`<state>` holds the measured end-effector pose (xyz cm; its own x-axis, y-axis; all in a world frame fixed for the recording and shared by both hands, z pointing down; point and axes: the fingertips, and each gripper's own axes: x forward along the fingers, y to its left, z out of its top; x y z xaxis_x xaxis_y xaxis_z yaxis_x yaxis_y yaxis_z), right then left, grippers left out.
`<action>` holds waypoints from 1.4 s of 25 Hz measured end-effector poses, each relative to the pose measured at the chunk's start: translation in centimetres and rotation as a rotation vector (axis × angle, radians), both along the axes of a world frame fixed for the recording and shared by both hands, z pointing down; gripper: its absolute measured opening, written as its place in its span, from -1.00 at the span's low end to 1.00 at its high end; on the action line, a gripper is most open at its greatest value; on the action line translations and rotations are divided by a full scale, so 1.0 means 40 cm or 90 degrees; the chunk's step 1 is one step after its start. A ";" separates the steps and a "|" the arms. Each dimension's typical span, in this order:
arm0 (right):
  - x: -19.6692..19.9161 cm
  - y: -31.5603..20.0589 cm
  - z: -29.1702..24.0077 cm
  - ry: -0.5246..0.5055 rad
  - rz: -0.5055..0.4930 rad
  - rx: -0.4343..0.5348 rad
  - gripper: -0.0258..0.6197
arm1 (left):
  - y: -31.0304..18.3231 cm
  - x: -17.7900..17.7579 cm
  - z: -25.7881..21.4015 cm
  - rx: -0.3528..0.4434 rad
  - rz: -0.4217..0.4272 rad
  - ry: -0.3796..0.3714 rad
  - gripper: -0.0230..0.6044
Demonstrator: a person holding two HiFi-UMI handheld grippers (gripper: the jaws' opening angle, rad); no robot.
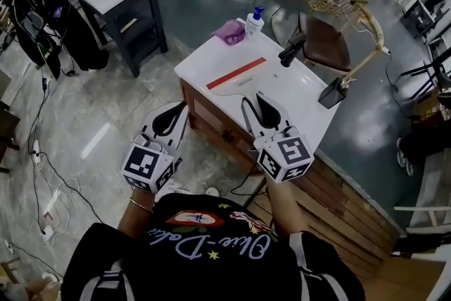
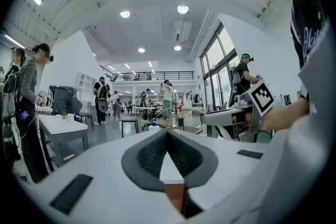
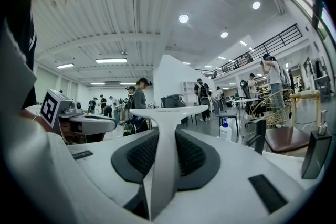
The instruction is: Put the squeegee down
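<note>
In the head view the person stands at the near edge of a white table (image 1: pixel 299 91), with both grippers pointing level toward it. The right gripper (image 1: pixel 254 101) is clamped on the handle of the squeegee (image 1: pixel 236 74). Its red-edged blade lies at about 11 o'clock from the jaw tips, over the middle of the tabletop. The blade's long axis runs from 8 o'clock to 2 o'clock, crosswise to the handle, which comes back toward 5 o'clock into the jaws. Whether the blade touches the surface cannot be told from here. The left gripper (image 1: pixel 177 109) hovers off the table's near-left edge, at 9 o'clock from the right one and apart from the squeegee — only the right hand is on it. A pump bottle (image 1: pixel 254 21) and a pink cloth (image 1: pixel 230 32) sit near the far corner, at 12 o'clock, clear of the blade.

In the left gripper view the left gripper's (image 2: pixel 168 134) jaws meet at the tips with nothing between them. Only a sliver of tabletop shows in the gap below.

In the right gripper view the jaws stand partly closed, pads pressed to both sides of the pale handle. The handle runs straight out along them to the T-shaped head (image 3: pixel 168 111) at 12 o'clock, its bar level from 9 to 3. Setting it down likely calls for lowering onto the bare top just ahead, then letting the jaws spread.
</note>
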<state>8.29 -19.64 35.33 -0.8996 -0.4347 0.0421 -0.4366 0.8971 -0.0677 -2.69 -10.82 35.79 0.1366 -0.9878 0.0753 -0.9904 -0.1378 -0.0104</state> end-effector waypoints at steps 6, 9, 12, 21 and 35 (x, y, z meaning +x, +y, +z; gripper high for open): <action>-0.034 -0.010 0.000 0.008 0.023 -0.001 -0.64 | -0.022 -0.049 0.008 -0.003 0.019 0.000 -0.94; -0.055 -0.022 0.006 0.009 0.046 -0.005 -0.64 | -0.041 -0.078 0.018 -0.006 0.044 0.003 -0.94; -0.088 -0.031 0.012 0.009 0.068 -0.015 -0.64 | -0.066 -0.114 0.019 -0.019 0.065 0.012 -0.94; -0.152 -0.070 0.011 0.011 0.132 -0.026 -0.64 | -0.150 -0.176 0.016 -0.028 0.140 0.021 -0.94; -0.246 -0.137 0.021 0.021 0.186 -0.029 -0.64 | -0.255 -0.276 0.023 -0.036 0.189 0.037 -0.94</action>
<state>-1.55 -25.14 36.18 -0.7349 -0.6715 0.0948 -0.6780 0.7299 -0.0870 -13.74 -21.00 36.72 0.4244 -0.8984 0.1128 -0.9054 -0.4202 0.0603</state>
